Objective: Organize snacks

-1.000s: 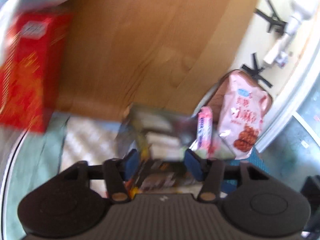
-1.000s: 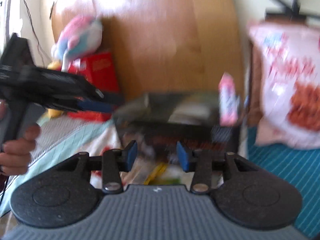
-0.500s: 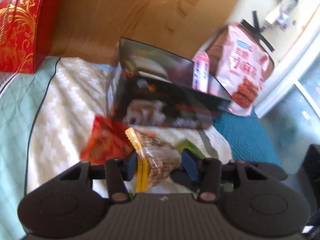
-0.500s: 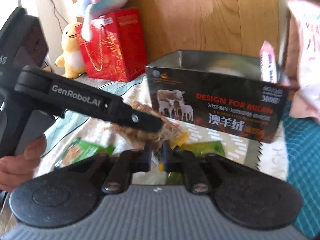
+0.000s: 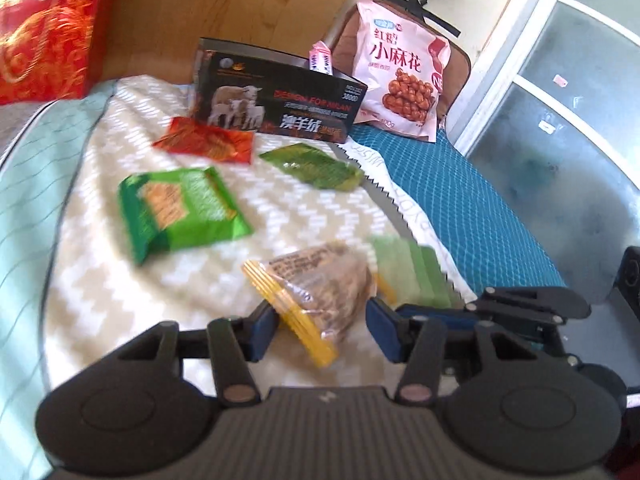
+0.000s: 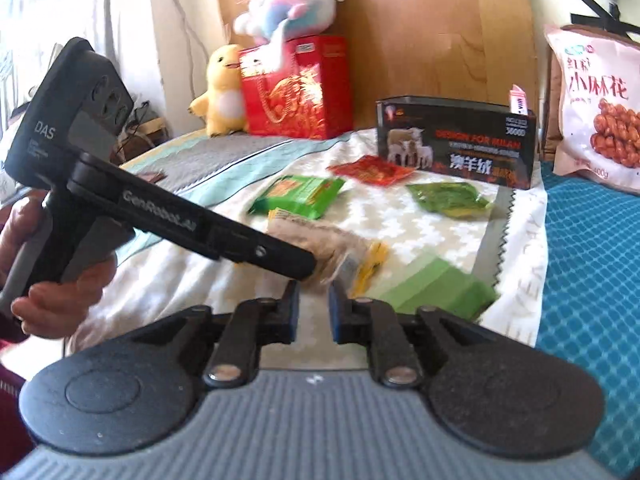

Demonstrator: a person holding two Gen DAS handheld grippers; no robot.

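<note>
Several snack packets lie on a white zigzag cloth (image 5: 100, 280): a brown packet with yellow ends (image 5: 316, 288), a green biscuit packet (image 5: 180, 212), a red packet (image 5: 206, 140), a dark green packet (image 5: 316, 166) and a pale green packet (image 5: 412, 272). My left gripper (image 5: 320, 330) is open around the near end of the brown packet. My right gripper (image 6: 314, 312) is open a small gap and empty, just short of the brown packet (image 6: 332, 248). An open black box (image 5: 280, 96) stands behind, with a pink wrapper (image 5: 321, 57) sticking out.
A big pink snack bag (image 5: 404, 68) leans at the back right on a blue blanket (image 5: 480, 216). A red gift bag (image 6: 296, 88) and plush toys (image 6: 224, 88) stand at the back left against a wooden headboard (image 5: 224, 8).
Both cameras pulled back and tilted down from the box to the packets. My right gripper went from shut to slightly open. My left gripper stays open around the brown packet.
</note>
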